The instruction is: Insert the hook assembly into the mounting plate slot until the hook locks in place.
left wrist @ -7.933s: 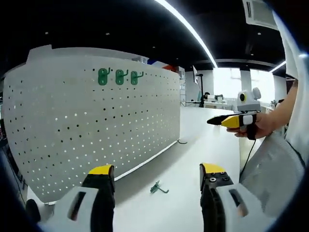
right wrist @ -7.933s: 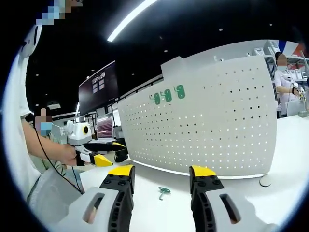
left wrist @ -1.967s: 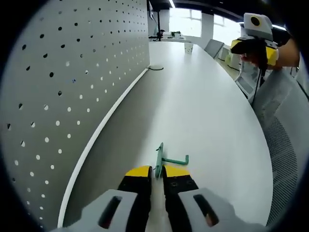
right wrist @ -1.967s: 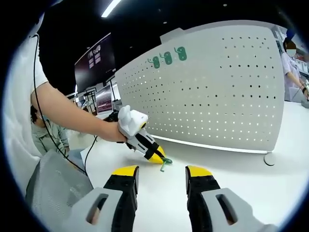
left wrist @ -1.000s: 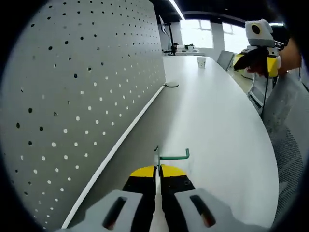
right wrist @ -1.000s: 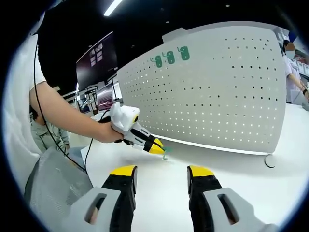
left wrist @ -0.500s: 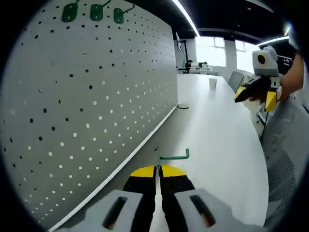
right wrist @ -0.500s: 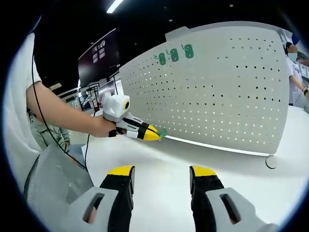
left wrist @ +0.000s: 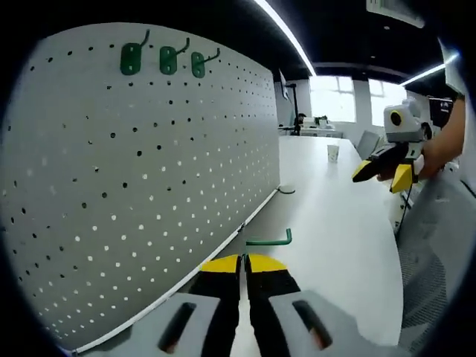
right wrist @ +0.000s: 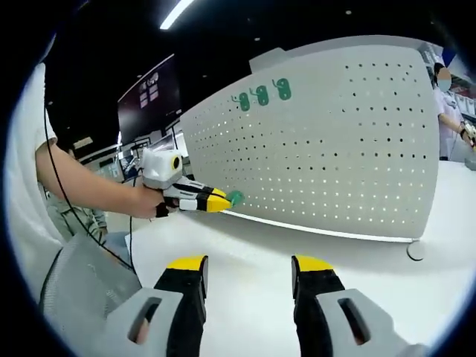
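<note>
Left gripper [left wrist: 243, 262]: my two yellow-tipped jaws are pressed together, clenched on the thin plate end of the green hook assembly [left wrist: 266, 239]. In the right gripper view this same gripper [right wrist: 217, 201] shows up ahead and to the left of my right jaws, held in a hand [right wrist: 146, 201], raised off the table.

Hook assembly: it sticks out just beyond my left jaw tips. Its rod runs off to the right of the tips and bends upward at its end. In the right gripper view it is a small green piece [right wrist: 235, 198] at the left gripper's tip, close to the board; I cannot tell whether it touches.

Mounting plate [left wrist: 141, 178]: a large white pegboard standing upright on the table, to the left of my left jaws and stretching away ahead. In the right gripper view it [right wrist: 349, 141] stands ahead of my right jaws.

Mounted hooks [left wrist: 162, 59]: three green hooks in a row near the top of the board, high above my left jaws.

Right gripper [right wrist: 250, 265]: my jaws stand wide apart, released, grasping nothing, above the table.

Table [left wrist: 338, 223]: white, running ahead and to the right of my left jaws.

Paper cup [left wrist: 332, 153]: far ahead on the table.
</note>
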